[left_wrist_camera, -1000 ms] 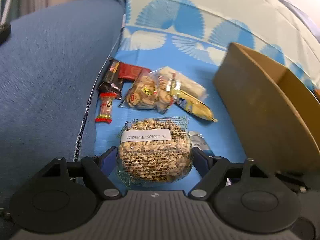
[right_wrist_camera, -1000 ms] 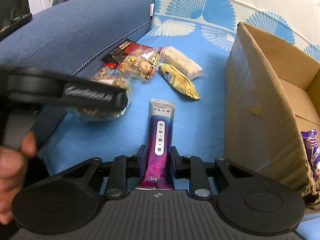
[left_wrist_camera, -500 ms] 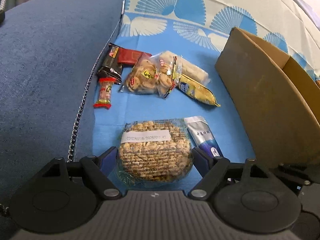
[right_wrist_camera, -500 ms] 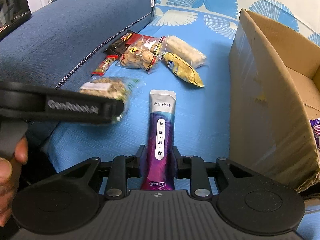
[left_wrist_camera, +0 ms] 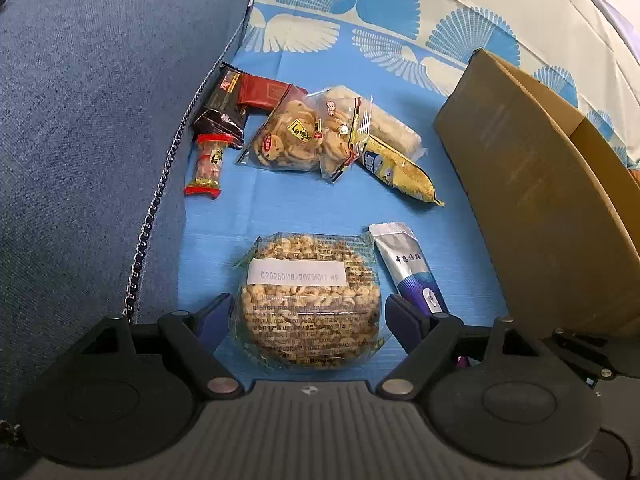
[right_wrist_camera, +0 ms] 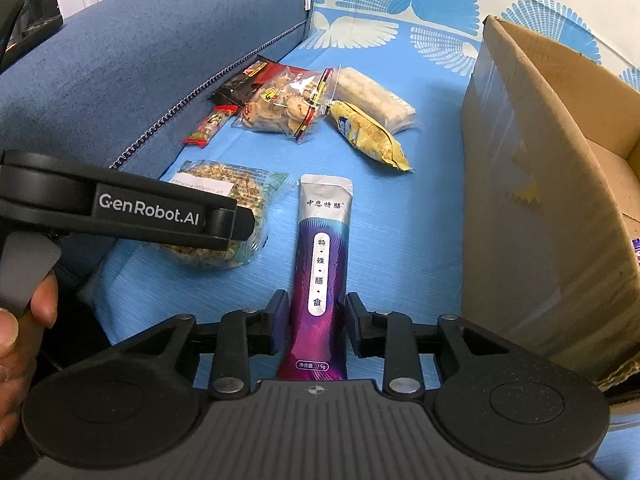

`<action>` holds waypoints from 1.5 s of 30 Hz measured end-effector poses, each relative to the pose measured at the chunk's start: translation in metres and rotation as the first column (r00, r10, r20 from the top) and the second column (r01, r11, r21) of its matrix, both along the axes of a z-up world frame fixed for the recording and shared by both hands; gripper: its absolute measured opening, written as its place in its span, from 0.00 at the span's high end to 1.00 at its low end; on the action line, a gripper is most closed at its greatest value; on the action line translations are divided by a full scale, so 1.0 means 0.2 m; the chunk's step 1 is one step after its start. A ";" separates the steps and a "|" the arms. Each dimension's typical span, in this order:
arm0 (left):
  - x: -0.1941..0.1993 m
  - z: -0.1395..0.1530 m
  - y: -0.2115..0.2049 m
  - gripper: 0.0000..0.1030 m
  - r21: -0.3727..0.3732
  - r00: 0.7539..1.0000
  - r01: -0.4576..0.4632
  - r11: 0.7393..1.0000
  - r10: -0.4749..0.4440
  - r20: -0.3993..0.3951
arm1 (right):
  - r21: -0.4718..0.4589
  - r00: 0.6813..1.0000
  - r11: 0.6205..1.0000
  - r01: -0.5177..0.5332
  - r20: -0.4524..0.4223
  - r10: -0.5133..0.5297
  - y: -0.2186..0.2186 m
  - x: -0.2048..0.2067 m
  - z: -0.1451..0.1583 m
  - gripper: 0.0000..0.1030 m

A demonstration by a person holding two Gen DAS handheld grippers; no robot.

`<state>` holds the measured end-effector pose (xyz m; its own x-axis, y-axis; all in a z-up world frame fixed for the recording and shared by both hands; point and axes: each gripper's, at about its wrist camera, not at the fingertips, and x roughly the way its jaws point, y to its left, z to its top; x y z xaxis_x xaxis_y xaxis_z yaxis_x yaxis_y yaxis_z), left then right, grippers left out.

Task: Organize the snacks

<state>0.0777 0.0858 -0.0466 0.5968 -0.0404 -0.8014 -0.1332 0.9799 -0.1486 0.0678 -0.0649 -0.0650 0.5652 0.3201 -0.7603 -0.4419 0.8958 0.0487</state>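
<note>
A round clear pack of peanut brittle lies on the blue patterned mat, between the wide jaws of my left gripper. Thin gaps show on both sides, so the pads do not press it. Just to its right lies a silver and purple sachet. My right gripper straddles the sachet's lower end and its jaws are opening, with slim gaps at the pads. In the left wrist view the sachet appears beside the right finger.
Further back lies a pile of snacks: a bag of cookies, a yellow packet, a red-ended candy and dark wrappers. An open cardboard box stands at the right. The blue sofa arm rises at the left. A person's hand grips the left tool.
The right jaws have spread slightly off the sachet. In the right wrist view the left gripper has sunk, and the brittle pack now shows lying on the mat beyond it.
</note>
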 end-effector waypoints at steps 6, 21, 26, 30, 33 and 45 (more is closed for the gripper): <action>0.01 0.00 0.00 0.15 0.003 1.000 0.005 1.000 -0.005 -0.006 | 0.000 1.000 1.000 0.000 0.002 0.000 0.00 0.00 0.00 0.69; 0.02 -0.02 -0.01 0.11 0.014 1.000 0.014 1.000 -0.013 -0.022 | -0.008 1.000 1.000 0.000 0.008 0.000 0.00 0.00 0.00 0.69; 0.03 -0.02 -0.02 0.10 0.025 0.999 0.022 0.999 -0.022 -0.027 | -0.016 1.000 1.000 -0.001 0.014 0.001 0.01 -0.01 0.00 0.69; 0.03 -0.03 -0.03 0.09 0.030 0.999 0.024 0.999 -0.024 -0.031 | -0.028 1.000 1.000 -0.004 0.022 0.005 0.02 -0.01 0.00 0.69; 0.04 -0.03 -0.03 0.09 0.034 0.999 0.026 0.999 -0.025 -0.033 | -0.035 1.000 0.999 -0.008 0.029 0.009 0.03 -0.01 -0.01 0.69; 0.05 -0.04 -0.05 0.14 0.068 0.999 0.035 0.997 -0.033 -0.034 | -0.050 0.995 0.999 -0.009 0.097 0.014 0.03 -0.03 0.02 0.76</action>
